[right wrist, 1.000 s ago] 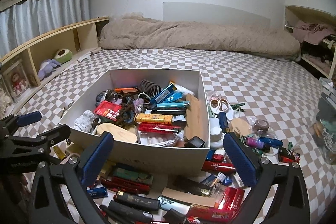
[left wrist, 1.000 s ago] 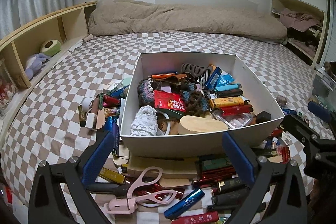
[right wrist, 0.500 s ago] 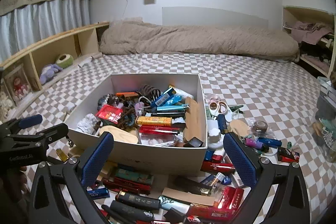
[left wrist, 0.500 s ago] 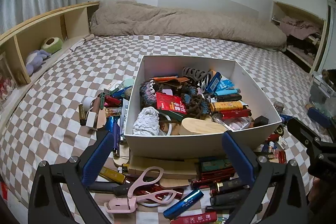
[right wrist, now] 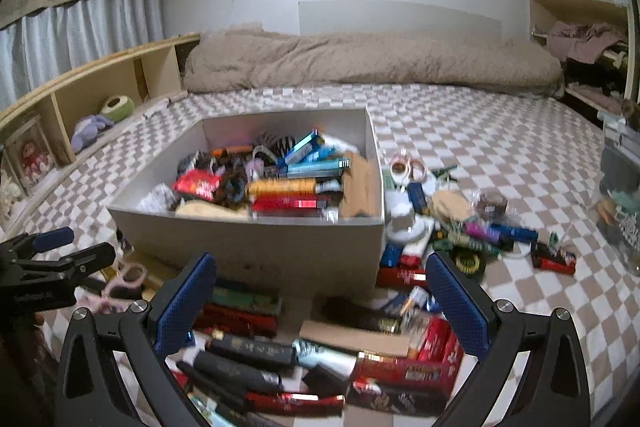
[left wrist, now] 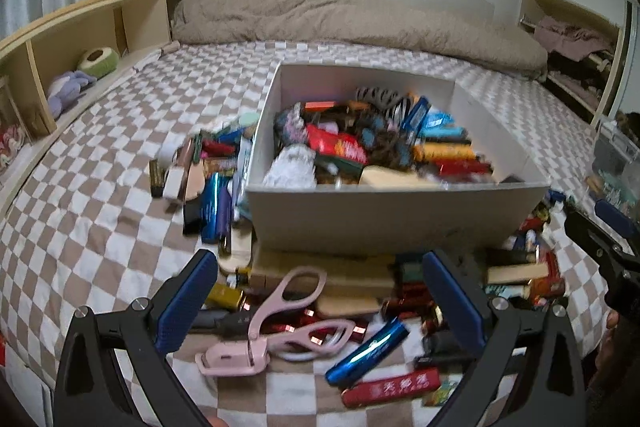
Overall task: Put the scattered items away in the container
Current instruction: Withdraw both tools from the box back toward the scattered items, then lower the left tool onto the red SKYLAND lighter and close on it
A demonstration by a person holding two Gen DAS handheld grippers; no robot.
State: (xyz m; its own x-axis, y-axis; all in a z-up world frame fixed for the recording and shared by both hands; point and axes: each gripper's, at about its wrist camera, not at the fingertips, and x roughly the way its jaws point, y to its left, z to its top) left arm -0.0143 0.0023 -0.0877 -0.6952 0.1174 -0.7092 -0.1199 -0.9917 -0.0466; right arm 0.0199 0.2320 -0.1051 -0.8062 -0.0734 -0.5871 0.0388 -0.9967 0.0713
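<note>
Sitting mid-bed toward its near edge, the white box (left wrist: 392, 223) is heaped with small items; more lie scattered around it, including pink scissors (left wrist: 280, 319) before its front wall. Both the left gripper (left wrist: 320, 303) and right gripper (right wrist: 320, 303) gape wide, empty, above this clutter.

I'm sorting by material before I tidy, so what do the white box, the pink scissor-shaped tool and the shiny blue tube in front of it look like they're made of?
White box: probably matte cardboard or paperboard, given its thin flat walls and dull surface.
Pink tool: likely moulded plastic, smooth with a soft sheen; any metal parts can't be made out.
Blue tube: glossy metallic finish with a bright highlight streak; metal or foil-coated plastic, can't tell which.
</note>
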